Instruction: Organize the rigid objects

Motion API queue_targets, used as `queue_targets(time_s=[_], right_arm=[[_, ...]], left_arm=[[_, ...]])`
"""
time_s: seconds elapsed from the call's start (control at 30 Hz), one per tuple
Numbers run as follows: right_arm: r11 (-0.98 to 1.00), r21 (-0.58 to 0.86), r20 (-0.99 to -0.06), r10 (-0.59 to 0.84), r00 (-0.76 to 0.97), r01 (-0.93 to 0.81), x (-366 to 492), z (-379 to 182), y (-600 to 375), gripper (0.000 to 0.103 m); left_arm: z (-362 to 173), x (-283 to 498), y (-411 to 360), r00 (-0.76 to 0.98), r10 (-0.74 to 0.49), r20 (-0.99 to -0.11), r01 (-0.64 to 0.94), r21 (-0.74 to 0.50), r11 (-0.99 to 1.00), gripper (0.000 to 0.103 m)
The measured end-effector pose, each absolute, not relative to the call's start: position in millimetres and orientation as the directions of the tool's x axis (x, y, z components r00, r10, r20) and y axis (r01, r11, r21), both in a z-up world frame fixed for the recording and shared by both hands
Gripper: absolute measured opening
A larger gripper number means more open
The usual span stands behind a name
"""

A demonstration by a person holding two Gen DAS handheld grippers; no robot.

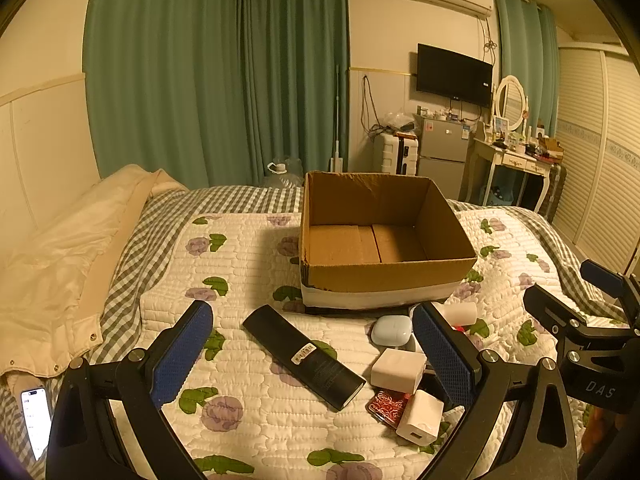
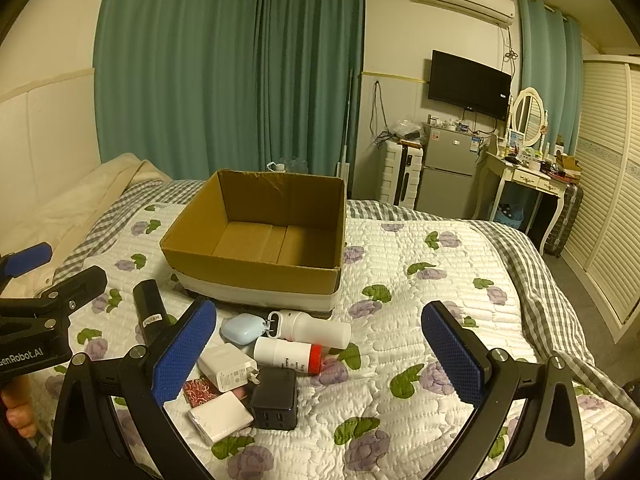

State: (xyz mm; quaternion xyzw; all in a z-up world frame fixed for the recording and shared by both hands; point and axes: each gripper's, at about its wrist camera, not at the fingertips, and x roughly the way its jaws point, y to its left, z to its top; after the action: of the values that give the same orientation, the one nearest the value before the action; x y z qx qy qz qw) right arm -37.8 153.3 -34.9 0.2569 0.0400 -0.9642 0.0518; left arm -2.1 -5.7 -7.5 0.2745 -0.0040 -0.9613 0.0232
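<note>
We hover both grippers, left gripper (image 1: pixel 316 354) and right gripper (image 2: pixel 320 354), jaws wide and holding nothing, over scattered gadgets before an empty cardboard box (image 2: pixel 256 264) (nothing packed yet), so next we likely grasp one.

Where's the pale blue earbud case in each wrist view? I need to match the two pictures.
Left wrist view: the pale blue earbud case lies right of centre, just in front of the cardboard box, beside the right finger of the left gripper.
Right wrist view: the case lies left of centre, in front of the box, next to the white bottle.
Shared landmark: the cardboard box.
</note>
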Motion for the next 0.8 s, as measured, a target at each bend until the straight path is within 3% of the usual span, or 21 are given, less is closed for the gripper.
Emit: queue_targets(time_s=[0.8], right_arm=[[-0.989, -0.043, -0.522, -0.101, -0.847, 0.145, -38.0, -35.0, 146.1, 0.103]], left_arm=[[-8.9, -5.1, -11.1, -0.837, -0.057, -0.545, 0.056, 0.018, -0.998, 0.102]])
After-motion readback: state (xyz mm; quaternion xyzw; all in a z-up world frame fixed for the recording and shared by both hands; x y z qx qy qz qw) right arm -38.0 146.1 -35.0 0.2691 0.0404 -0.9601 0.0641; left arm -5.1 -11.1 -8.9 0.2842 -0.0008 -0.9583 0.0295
